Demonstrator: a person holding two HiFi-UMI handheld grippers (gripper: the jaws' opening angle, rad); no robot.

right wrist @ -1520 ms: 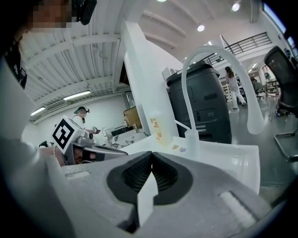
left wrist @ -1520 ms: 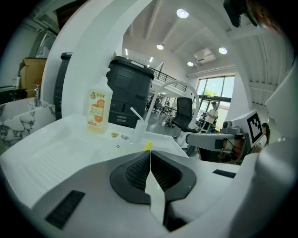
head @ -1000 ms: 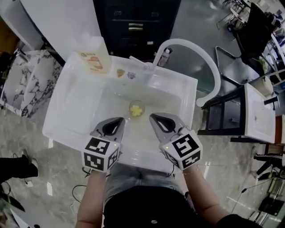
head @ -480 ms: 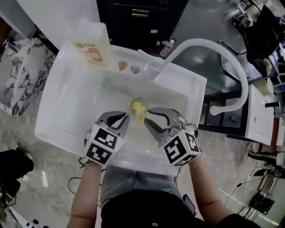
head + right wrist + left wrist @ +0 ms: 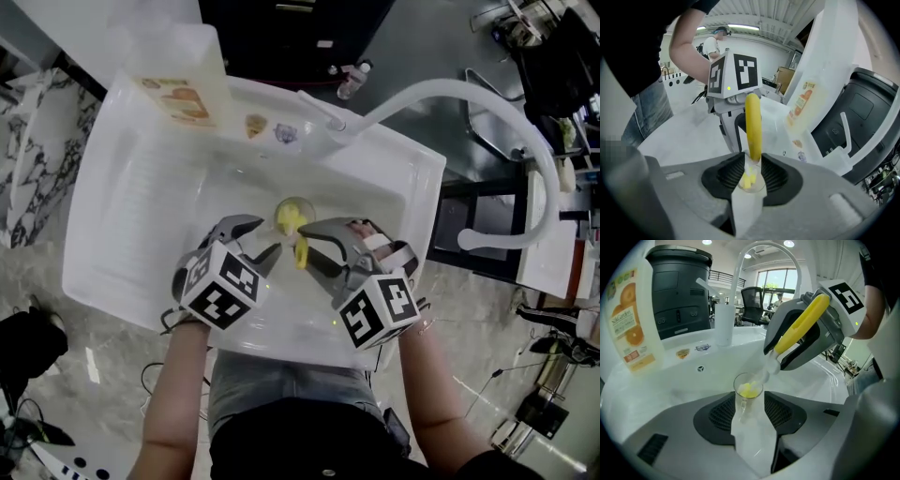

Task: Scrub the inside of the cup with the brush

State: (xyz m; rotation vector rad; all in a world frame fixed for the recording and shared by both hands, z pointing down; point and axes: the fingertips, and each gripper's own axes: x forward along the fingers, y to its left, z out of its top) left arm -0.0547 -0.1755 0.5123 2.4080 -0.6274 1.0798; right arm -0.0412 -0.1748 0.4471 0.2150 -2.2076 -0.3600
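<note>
A second ago you held both tools shut and empty over the near rim of the sink [image 5: 141, 197], short of the cup. Now both have come down into the basin and closed in on it. Each has rolled, so the marker cubes show a different tilt.

Your left tool [image 5: 269, 234] has just been opening. Its jaws stand wide with the clear cup [image 5: 748, 394] between them, and the pads flank the glass without clamping it. Your right tool [image 5: 307, 248] has also just been opening. Its jaws stand wide around the yellow handle of the brush [image 5: 801, 326], which runs between them unclamped.

The cup stands upright on the sink floor near the middle of the basin, where it stood before. In the head view it is at 1 o'clock from your left tool's tips and 11 o'clock from your right's. The brush's yellow head sits inside the cup, and the handle leans out toward 6 o'clock.

The base of the faucet [image 5: 450, 94] is at 1 o'clock from the cup. The orange-labelled bottle [image 5: 173, 80] stands at the sink's 11 o'clock corner. Both are unchanged.
</note>
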